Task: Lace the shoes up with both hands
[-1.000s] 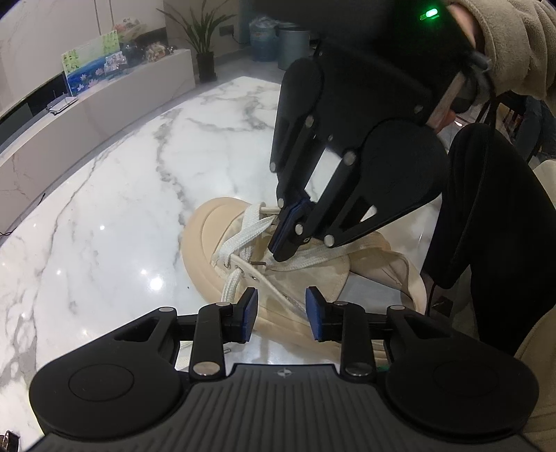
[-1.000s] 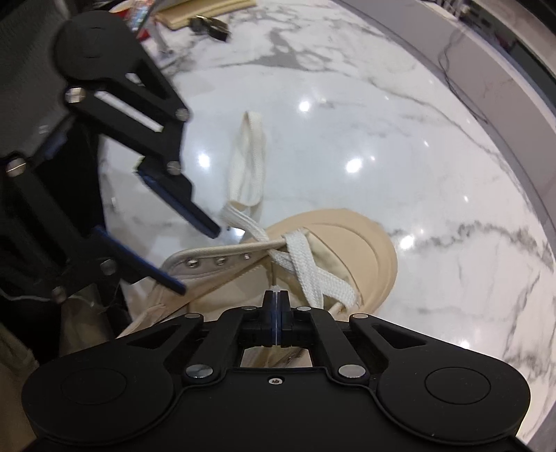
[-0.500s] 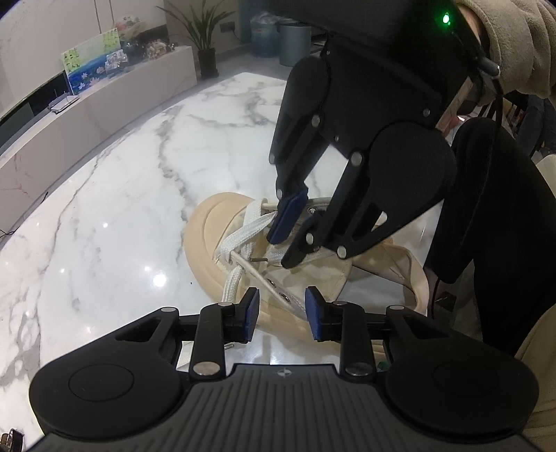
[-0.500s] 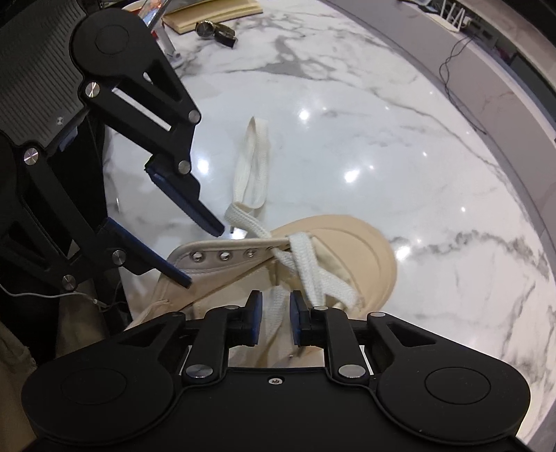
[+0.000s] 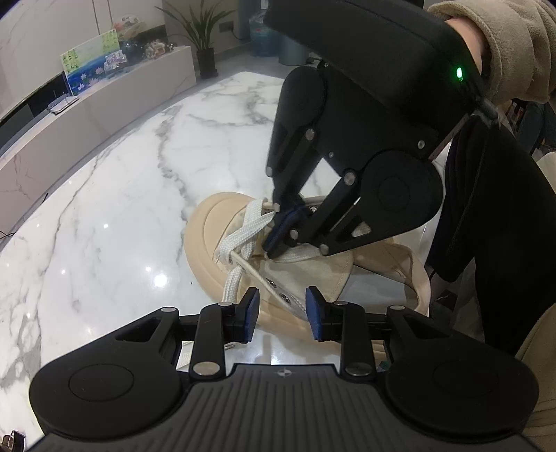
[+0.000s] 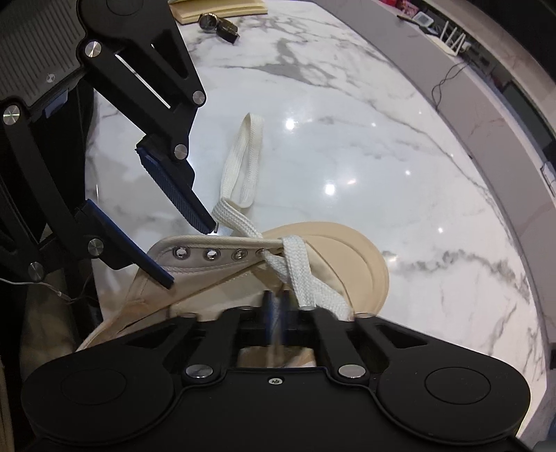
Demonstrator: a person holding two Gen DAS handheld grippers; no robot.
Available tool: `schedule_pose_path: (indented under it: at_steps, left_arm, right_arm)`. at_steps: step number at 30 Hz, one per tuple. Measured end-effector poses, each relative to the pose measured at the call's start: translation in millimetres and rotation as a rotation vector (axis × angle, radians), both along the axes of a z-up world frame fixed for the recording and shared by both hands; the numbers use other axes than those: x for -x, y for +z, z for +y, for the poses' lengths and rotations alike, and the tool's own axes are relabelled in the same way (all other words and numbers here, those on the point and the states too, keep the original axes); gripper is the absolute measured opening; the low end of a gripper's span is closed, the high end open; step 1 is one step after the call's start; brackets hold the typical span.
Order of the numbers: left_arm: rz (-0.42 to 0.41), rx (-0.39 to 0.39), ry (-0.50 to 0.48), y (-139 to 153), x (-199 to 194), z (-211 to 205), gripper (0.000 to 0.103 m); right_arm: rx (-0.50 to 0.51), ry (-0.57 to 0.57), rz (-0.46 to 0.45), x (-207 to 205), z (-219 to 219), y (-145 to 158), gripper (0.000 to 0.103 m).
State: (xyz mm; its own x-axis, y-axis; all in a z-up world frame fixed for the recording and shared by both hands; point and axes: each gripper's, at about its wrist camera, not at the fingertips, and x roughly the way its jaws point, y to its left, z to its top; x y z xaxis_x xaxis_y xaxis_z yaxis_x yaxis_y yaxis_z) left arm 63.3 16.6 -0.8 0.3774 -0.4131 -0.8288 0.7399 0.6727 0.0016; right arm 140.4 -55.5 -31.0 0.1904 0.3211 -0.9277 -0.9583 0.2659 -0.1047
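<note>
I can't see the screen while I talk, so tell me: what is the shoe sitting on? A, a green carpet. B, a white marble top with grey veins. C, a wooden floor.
B: the beige shoe rests on a glossy white marble top streaked with grey veins.

The left gripper (image 5: 282, 310) points steeply down, jaws parted; the right gripper (image 6: 276, 307), also angled down, has just snapped closed.

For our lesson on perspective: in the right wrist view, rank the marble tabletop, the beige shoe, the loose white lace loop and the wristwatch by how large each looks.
1. marble tabletop
2. beige shoe
3. white lace loop
4. wristwatch

The watch lies farthest from the camera, so it may look smaller than it really is.
</note>
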Motion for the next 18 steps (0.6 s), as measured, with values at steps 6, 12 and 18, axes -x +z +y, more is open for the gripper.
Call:
schedule_pose_path:
  at_steps: [6,12,18]
  left_arm:
    - [-0.005,-0.009,0.005,0,2,-2,0.028]
    - [-0.012,-0.02,0.01,1,4,-4,0.028]
    - [-0.013,-0.025,0.011,2,6,-5,0.028]
  right_arm:
    - [-0.006,0.05,-0.006,9,-8,15,0.0]
    - [-0.035,-0.022,-0.014,7,-11,14,0.016]
    - [-0.052,-0.039,-0.051,16,-6,2,0.019]
